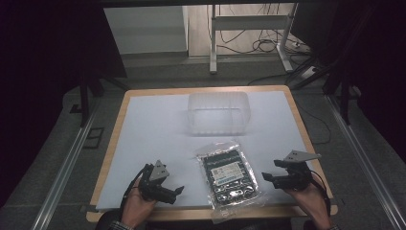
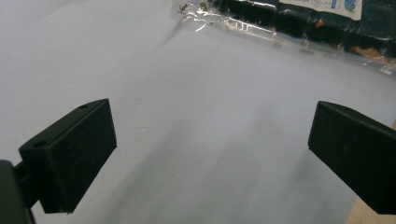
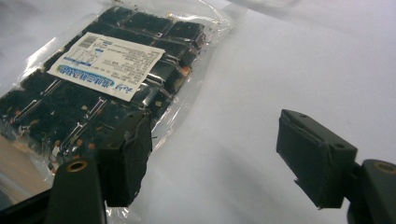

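Crinkly, glossy clear plastic bag [image 1: 231, 176] of dark blocky pieces between the two tongs, with a matt white paper label [image 3: 105, 66] stuck on top. Smooth matt white sheet [image 1: 153, 134] underneath, over a pale wooden tabletop [image 1: 111, 132]. Frosted see-through plastic tub [image 1: 219, 113] further off. Matt black rubbery pads [image 3: 314, 156] on the right tongs.

One clear packet of dark snacks [image 1: 231, 178], one clear plastic tub [image 1: 219, 113], two hand-held grippers [image 1: 179, 190]
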Demonstrator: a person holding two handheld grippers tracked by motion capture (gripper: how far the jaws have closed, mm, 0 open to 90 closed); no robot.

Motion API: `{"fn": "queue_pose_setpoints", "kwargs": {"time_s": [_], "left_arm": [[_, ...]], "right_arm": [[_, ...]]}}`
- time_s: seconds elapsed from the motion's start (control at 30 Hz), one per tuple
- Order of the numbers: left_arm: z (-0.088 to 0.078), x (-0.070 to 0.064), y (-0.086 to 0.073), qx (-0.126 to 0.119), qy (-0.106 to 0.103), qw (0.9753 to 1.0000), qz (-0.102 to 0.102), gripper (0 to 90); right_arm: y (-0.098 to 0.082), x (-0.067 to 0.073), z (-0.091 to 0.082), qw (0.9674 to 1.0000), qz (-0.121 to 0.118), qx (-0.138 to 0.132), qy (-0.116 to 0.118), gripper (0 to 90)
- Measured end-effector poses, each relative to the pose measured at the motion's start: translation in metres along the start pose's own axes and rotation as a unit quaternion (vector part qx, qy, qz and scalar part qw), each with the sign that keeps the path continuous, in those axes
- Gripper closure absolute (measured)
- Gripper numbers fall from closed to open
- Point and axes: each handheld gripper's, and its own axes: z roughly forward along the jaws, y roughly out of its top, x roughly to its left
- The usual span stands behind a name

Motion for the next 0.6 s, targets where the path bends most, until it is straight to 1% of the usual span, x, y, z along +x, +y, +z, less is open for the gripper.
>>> {"fn": "queue_pose_setpoints", "kwargs": {"time_s": [0.07, 0.1, 0.2, 0.27, 0.3, 0.43, 0.6], "left_arm": [[-0.0004, 0.0012, -0.0006, -0.005, 0.004, 1.0, 0.004, 0.8], [-0.0006, 0.0018, -0.0008, -0.008, 0.004, 1.0, 0.001, 0.7], [-0.0013, 0.0031, -0.0009, -0.013, 0.005, 0.9999, 0.001, 0.7], [-0.0011, 0.0034, -0.0009, -0.013, 0.007, 0.9999, 0.006, 0.7], [-0.0007, 0.0033, -0.001, -0.013, 0.008, 0.9999, 0.007, 0.7], [-0.0002, 0.0028, -0.0009, -0.011, 0.012, 0.9998, 0.012, 0.7], [-0.0003, 0.0028, -0.0008, -0.012, 0.013, 0.9998, 0.013, 0.8]], "right_arm": [[-0.0004, -0.0002, 0.0015, 1.0, 0.0, 0.001, 0.002, 26.7], [-0.0007, -0.0002, 0.0021, 1.0, 0.003, 0.003, 0.002, 26.5], [-0.0007, -0.0002, 0.0021, 1.0, 0.004, 0.003, 0.001, 26.3], [-0.0003, 0.0, 0.0018, 1.0, 0.005, 0.001, 0.001, 26.2], [0.0, 0.0002, 0.0019, 1.0, 0.01, 0.002, 0.001, 26.2], [0.0, 0.0004, 0.0029, 0.9999, 0.01, 0.006, 0.002, 26.1], [0.0009, 0.0025, 0.0039, 0.9999, 0.01, 0.008, 0.003, 26.0]]}}
